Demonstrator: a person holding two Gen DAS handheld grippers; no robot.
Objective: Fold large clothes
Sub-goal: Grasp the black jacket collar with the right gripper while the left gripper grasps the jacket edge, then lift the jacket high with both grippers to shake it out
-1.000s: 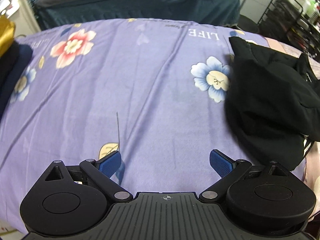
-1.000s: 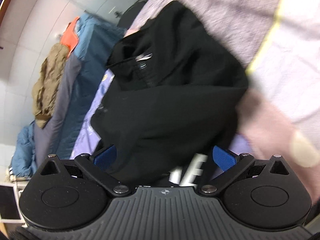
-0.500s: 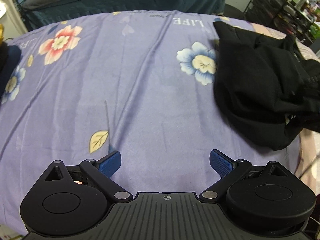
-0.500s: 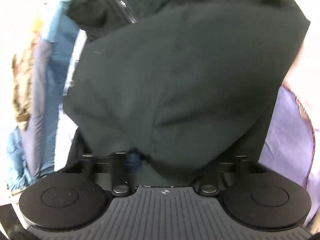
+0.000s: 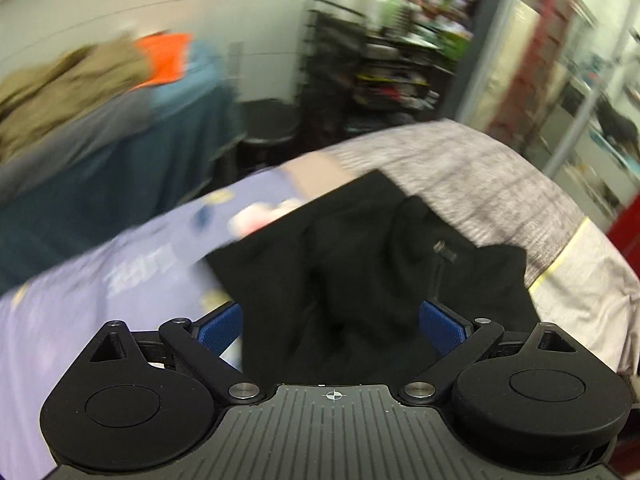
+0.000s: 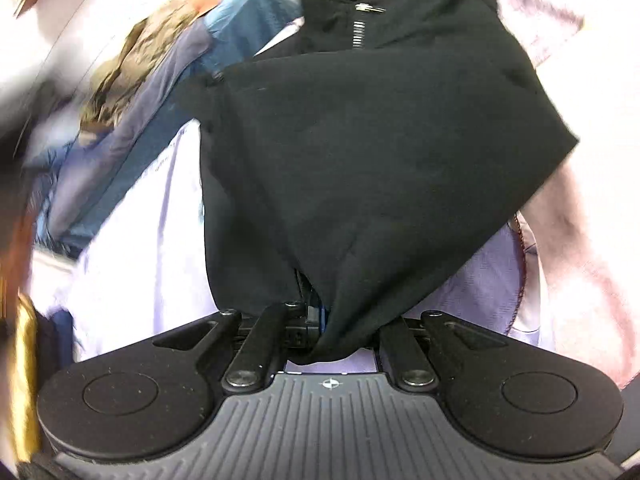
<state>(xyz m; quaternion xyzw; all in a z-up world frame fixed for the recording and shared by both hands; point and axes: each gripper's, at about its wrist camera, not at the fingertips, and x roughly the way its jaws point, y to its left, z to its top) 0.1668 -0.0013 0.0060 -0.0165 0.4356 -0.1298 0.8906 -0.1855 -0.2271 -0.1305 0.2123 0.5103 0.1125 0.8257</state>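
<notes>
One black garment (image 6: 380,152) here, two grippers on it. The right gripper (image 6: 316,320) has its jaws clamped tight, a fold of the garment's near edge pinched between them, cloth bunching over the fingers. The left gripper (image 5: 332,324) stands wide, blue pads (image 5: 220,326) well apart, nothing pressed, poised over the garment's near side. The garment lies crumpled on a lilac bedsheet (image 5: 80,300), its zip (image 6: 358,32) at the far end. Beyond the garment, a grey blanket (image 5: 460,168); left of it, another bed in teal (image 5: 80,184) heaped with clothes; behind, a cluttered dark shelf rack (image 5: 384,60), blurred.
</notes>
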